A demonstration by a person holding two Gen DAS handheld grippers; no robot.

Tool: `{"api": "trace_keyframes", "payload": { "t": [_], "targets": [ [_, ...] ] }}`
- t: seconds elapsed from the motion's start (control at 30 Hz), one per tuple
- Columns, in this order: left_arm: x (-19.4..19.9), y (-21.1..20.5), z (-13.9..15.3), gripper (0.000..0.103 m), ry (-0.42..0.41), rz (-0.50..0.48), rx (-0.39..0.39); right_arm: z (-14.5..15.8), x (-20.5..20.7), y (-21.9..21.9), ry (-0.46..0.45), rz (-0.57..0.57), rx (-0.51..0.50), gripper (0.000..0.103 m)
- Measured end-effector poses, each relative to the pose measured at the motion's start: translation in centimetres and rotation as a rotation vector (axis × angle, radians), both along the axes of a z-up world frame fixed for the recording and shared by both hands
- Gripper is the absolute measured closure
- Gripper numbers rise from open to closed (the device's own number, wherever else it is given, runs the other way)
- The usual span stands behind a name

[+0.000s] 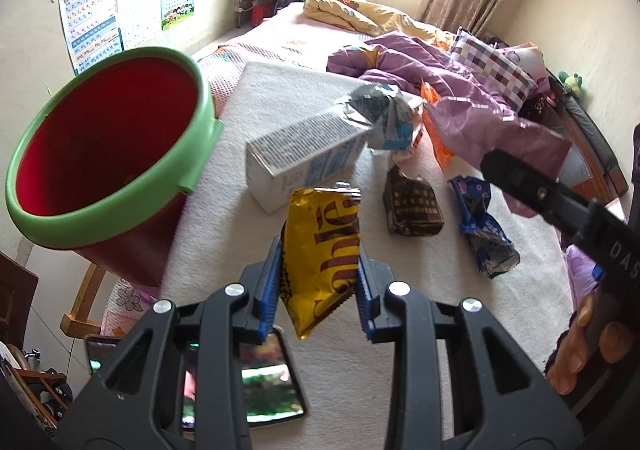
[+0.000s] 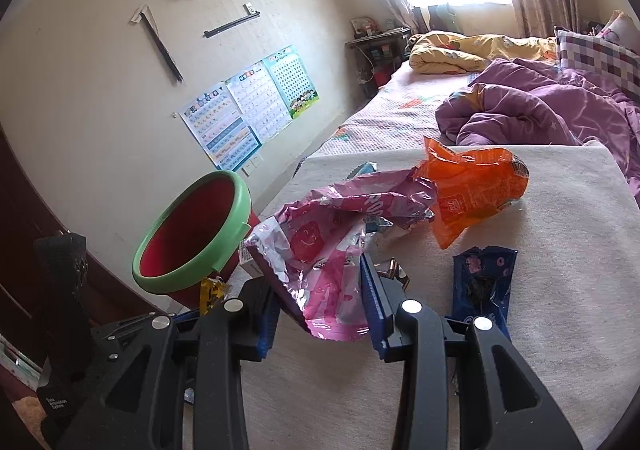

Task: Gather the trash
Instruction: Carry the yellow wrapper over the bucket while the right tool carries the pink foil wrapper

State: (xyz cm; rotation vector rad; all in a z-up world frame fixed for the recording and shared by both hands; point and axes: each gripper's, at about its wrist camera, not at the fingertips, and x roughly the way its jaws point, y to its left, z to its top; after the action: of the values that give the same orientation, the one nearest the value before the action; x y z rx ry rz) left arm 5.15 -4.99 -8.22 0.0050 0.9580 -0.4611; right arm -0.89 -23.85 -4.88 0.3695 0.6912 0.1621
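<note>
My left fingers (image 1: 318, 286) are closed on a yellow snack wrapper (image 1: 322, 250), the blue pads pressing its crumpled lower half from both sides while its top edge sticks up past my fingertips. Off to the left of those fingers sits the red bucket with a green rim (image 1: 100, 154), its mouth tipped toward me. Just beyond the wrapper lies a white milk carton (image 1: 304, 158) on its side on the pale mat (image 1: 400, 290) that covers the bed, with a crumpled silver-and-blue wrapper (image 1: 384, 118) at its far end. To the right of my fingers lie a dark brown packet (image 1: 412, 206) and a blue cookie wrapper (image 1: 484, 226), apart from each other.

My right fingers (image 2: 320, 302) are clamped on a pink foil bag (image 2: 324, 250), gripping its lower corner; the rest of the bag billows forward and up past the fingertips. Beyond it and to the right, an orange wrapper (image 2: 476, 190) rests on the mat, touching the pink bag's far end. From this side the blue cookie wrapper (image 2: 484, 282) lies just right of my right finger, and the bucket (image 2: 192, 234) stands to the left, near my other hand's yellow wrapper (image 2: 212, 292). A purple quilt (image 2: 540, 110) is heaped further up the bed.
</note>
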Motion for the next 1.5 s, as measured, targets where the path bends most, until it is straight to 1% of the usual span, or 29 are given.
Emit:
{"api": "trace_keyframes", "payload": {
  "t": [0.3, 0.63, 0.8, 1.13, 1.5],
  "targets": [
    [1.2, 3.4, 1.4, 0.072, -0.038, 0.004, -0.034, 0.6, 0.3, 3.1, -0.004, -0.008, -0.018, 0.067],
    [3.7, 8.7, 2.7, 0.072, -0.079, 0.042, -0.04, 0.9, 0.6, 6.7, -0.01, -0.031, -0.022, 0.067],
    [4.5, 10.8, 2.7, 0.072, -0.083, 0.042, -0.04, 0.8, 1.0, 8.8, -0.012, -0.036, -0.023, 0.066],
    [5.5, 13.4, 2.5, 0.072, -0.081, 0.025, -0.053, 0.8, 1.5, 11.8, -0.013, -0.04, -0.037, 0.066],
    [6.2, 14.3, 2.3, 0.072, -0.08, 0.024, -0.056, 0.7, 1.7, 13.2, -0.013, -0.039, -0.045, 0.066]
  ]
}}
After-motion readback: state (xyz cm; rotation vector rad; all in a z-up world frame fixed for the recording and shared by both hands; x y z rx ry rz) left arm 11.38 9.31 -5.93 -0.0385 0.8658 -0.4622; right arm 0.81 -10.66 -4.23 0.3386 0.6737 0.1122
